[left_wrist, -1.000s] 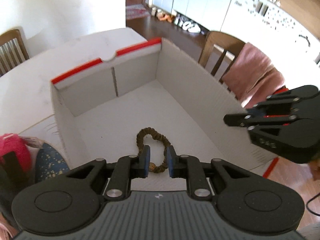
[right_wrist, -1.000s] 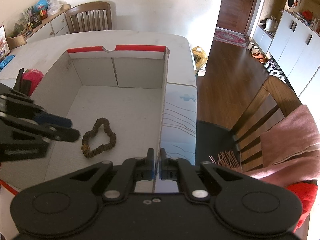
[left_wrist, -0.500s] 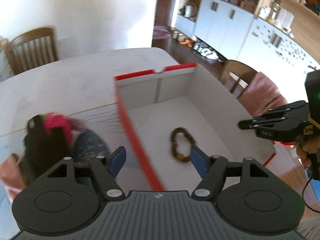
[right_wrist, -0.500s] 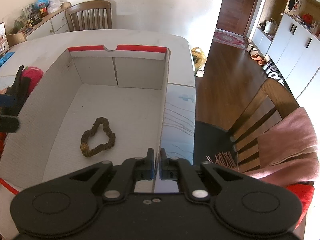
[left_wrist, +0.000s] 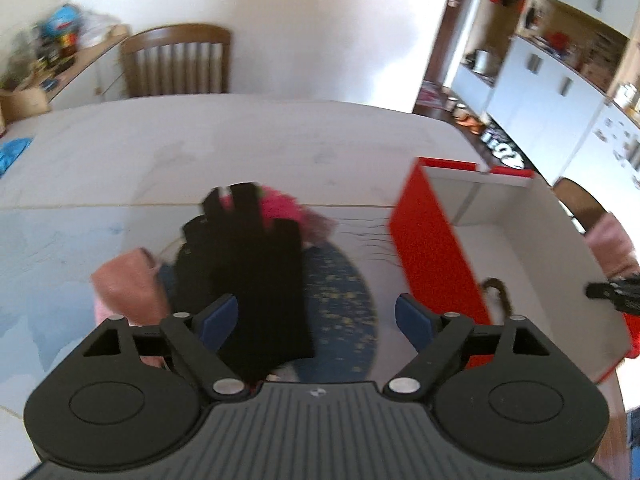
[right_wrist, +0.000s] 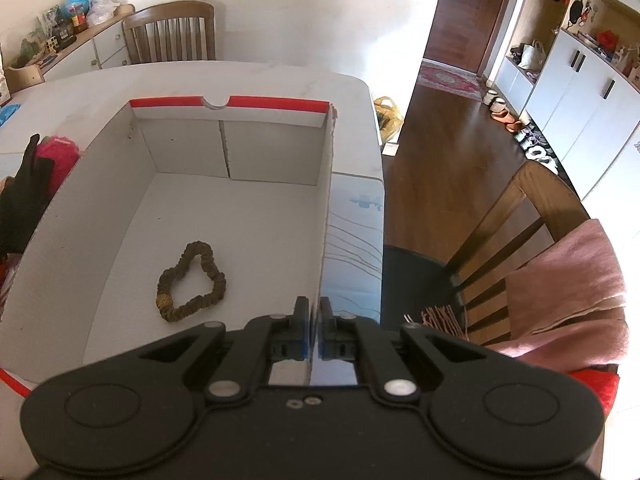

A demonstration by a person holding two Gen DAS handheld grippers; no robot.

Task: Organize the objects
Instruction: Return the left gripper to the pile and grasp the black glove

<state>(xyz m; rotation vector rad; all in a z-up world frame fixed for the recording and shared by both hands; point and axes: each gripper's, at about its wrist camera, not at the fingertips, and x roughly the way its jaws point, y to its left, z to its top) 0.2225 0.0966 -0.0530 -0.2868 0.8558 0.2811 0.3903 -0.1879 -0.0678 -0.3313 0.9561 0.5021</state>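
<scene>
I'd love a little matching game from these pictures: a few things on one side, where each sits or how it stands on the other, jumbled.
Things:
1. scrunchie
2. black glove
3. left gripper
4. right gripper

Places or states:
A. clamped on the box wall's edge
B. on the box floor
C. jaws opening, nothing between the pads
D. on the table, outside the box, over a blue cloth

Pairs: 1-B, 2-D, 3-C, 4-A

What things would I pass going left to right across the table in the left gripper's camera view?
Pink cloth → black glove → blue speckled cloth → red-sided box → brown scrunchie inside it → right gripper's tip.
</scene>
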